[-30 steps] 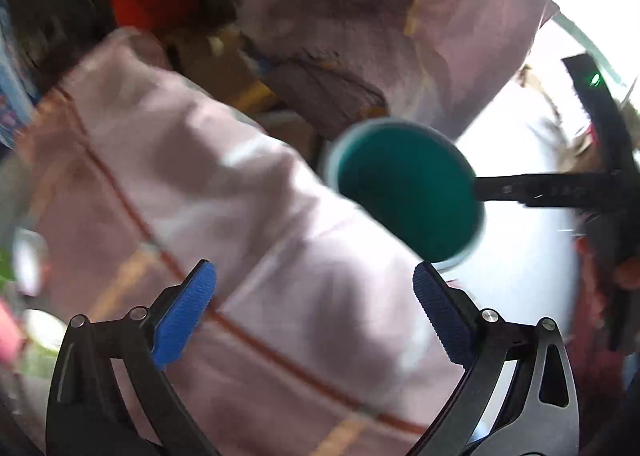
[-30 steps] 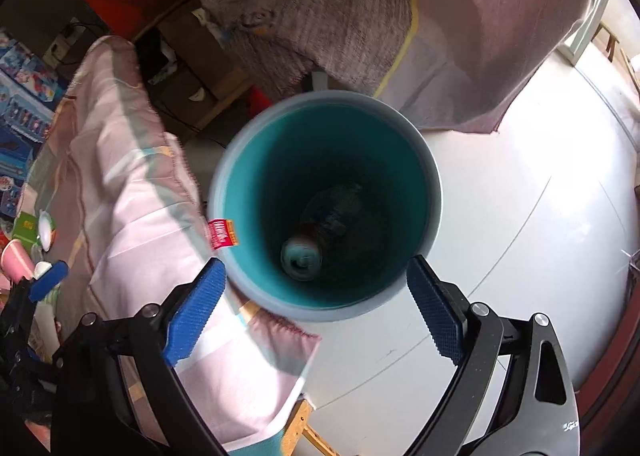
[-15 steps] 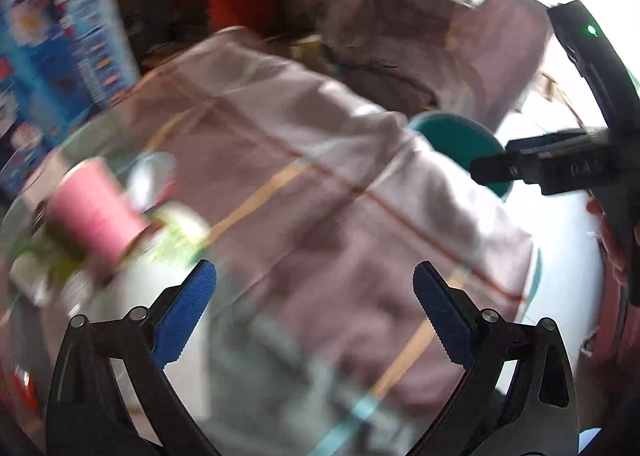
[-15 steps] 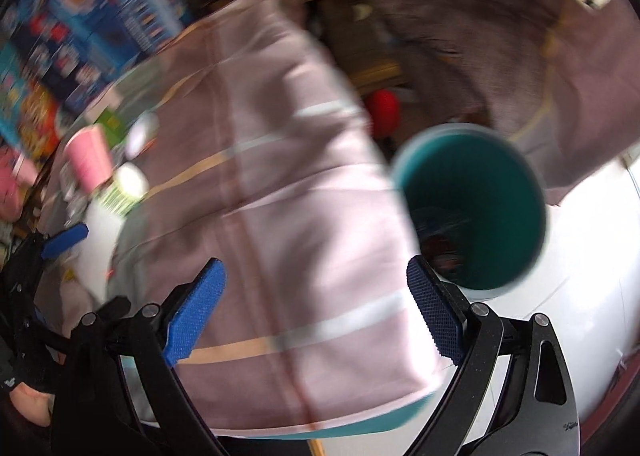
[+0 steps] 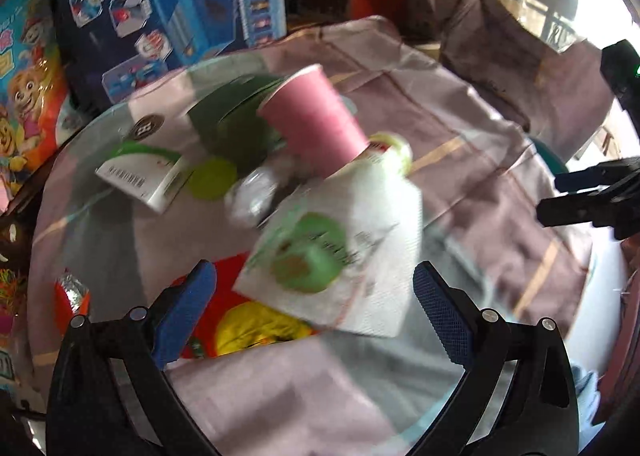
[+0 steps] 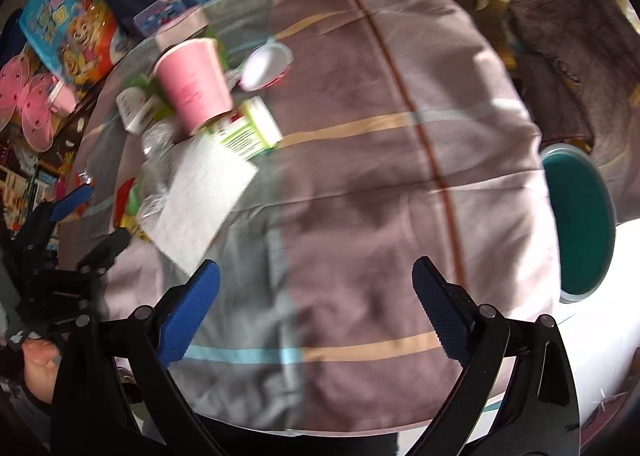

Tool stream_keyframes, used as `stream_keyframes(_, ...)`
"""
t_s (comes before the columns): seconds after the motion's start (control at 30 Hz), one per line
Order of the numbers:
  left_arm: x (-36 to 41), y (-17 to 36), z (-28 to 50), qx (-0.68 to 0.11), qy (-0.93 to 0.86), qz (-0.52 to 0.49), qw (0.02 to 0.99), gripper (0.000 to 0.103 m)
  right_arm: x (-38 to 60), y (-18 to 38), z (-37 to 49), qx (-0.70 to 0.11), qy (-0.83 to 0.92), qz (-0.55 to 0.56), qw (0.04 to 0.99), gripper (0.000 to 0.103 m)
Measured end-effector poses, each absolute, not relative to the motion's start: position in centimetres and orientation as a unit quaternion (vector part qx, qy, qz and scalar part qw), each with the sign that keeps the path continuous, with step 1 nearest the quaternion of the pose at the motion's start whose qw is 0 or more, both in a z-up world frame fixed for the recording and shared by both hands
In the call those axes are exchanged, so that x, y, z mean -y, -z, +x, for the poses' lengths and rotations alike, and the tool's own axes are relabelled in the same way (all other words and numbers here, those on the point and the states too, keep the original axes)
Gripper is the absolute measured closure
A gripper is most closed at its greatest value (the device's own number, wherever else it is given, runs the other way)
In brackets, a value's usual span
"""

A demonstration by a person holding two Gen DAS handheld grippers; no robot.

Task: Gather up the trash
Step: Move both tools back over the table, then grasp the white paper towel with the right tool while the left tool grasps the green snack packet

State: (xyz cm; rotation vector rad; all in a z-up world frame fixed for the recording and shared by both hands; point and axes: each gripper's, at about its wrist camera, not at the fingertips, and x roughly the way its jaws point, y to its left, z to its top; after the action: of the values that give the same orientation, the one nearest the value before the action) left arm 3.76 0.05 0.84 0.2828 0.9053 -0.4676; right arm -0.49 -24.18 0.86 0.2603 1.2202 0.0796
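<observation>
Both tongs gape wide, holding nothing: the left tongs [image 5: 314, 296] hover over a white napkin [image 5: 340, 252], the right tongs [image 6: 316, 296] over bare tablecloth [image 6: 380, 136]. One pink paper cup [image 6: 192, 84] stands upside down on the round glass-topped surface [image 6: 240, 8], its long axis near upright, amid one napkin, cartons and wrappers. One teal bin [image 6: 576, 220] sits beside the surface's right edge.
</observation>
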Motion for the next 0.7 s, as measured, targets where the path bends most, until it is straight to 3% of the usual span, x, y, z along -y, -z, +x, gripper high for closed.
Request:
stream_keyframes(0.33, 0.5, 2.5, 6.5, -0.453, 0.237, 0.122, 0.851, 0.005, 22.8, 0.7, 0.6, -0.59, -0.024, 0.13, 0.797, 0.01)
stream_keyframes(0.4, 0.3, 2.7, 6.7, -0.454, 0.239, 0.116, 0.851, 0.017, 22.4, 1.0, 0.9, -0.593, -0.025, 0.128, 0.795, 0.01)
stream_keyframes(0.47, -0.4, 2.7, 6.9, -0.459, 0.246, 0.097, 0.848, 0.045, 21.8, 1.2, 1.3, -0.595, -0.027, 0.125, 0.793, 0.01)
stream_keyframes(0.53, -1.6, 2.4, 7.2, -0.463, 0.245, 0.073, 0.849, 0.063, 21.0, 1.4, 1.6, -0.596, -0.033, 0.121, 0.793, 0.01)
stream_keyframes(0.6, -2.7, 2.1, 7.3, -0.464, 0.245, 0.054, 0.85, 0.072, 20.0, 1.6, 2.0, -0.597, -0.039, 0.118, 0.792, 0.01)
stream_keyframes(0.7, -3.9, 1.7, 7.3, -0.463, 0.249, 0.043, 0.849, 0.076, 17.8, 1.8, 2.9, -0.595, -0.054, 0.108, 0.795, 0.01)
